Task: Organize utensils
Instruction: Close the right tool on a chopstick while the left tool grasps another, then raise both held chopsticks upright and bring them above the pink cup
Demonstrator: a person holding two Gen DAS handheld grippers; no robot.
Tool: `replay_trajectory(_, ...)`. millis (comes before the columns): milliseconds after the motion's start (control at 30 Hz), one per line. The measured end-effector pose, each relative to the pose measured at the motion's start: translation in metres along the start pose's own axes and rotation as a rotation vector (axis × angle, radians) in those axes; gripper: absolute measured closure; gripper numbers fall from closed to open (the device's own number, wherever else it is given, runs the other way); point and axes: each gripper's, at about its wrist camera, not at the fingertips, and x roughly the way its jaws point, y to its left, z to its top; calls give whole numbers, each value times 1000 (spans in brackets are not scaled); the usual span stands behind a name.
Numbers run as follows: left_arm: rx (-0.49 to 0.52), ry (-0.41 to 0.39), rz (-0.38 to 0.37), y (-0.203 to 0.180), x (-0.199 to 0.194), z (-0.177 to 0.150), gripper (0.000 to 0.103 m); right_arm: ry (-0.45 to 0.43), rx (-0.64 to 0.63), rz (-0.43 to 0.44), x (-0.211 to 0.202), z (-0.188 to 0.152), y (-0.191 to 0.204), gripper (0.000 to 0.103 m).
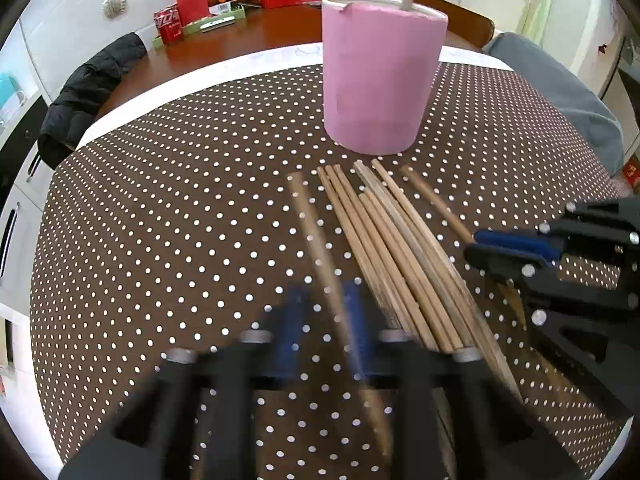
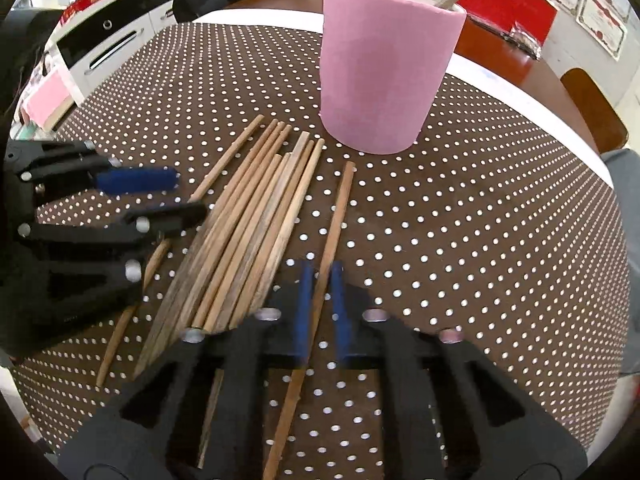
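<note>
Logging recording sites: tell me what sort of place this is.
Likely a home dining room: a polka-dot tablecloth, loose chopsticks beside a pink holder, a jacket over a chair.

Both cameras sit low over the counter (image 1: 160,200) and look forward along their own fingers toward the pink cup (image 1: 380,76), which stands upright near the top centre of each view. The left wrist view faces the cup from slightly to its left, with the right hand-held gripper (image 1: 480,246) entering at its right edge. The right wrist view faces the cup (image 2: 384,68) from slightly to its right, with the left hand-held gripper (image 2: 188,196) at its left edge. Both views share the cup, the chopstick pile (image 1: 400,248) in front of it, and the dotted cloth (image 2: 480,220).
</note>
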Motion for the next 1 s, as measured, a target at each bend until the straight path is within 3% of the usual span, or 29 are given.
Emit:
replay_trajectory(133,-40,-13,-46,10,-5,-3,98,-28,53,58,-5,-10,-13,97)
replay_trajectory(367,-119,-104,-71,21,-27,-30,98,-113,98,109,-26,-28,-24,97)
replay_trajectory(633,-142,-324,-42,24,-85,-37,98,-290,167,176,-67,-38,-32,97)
replay_trajectory(1000,-123,-575,-43,21,-147,-9,98,-575,212,230,-137,-23,-45,97)
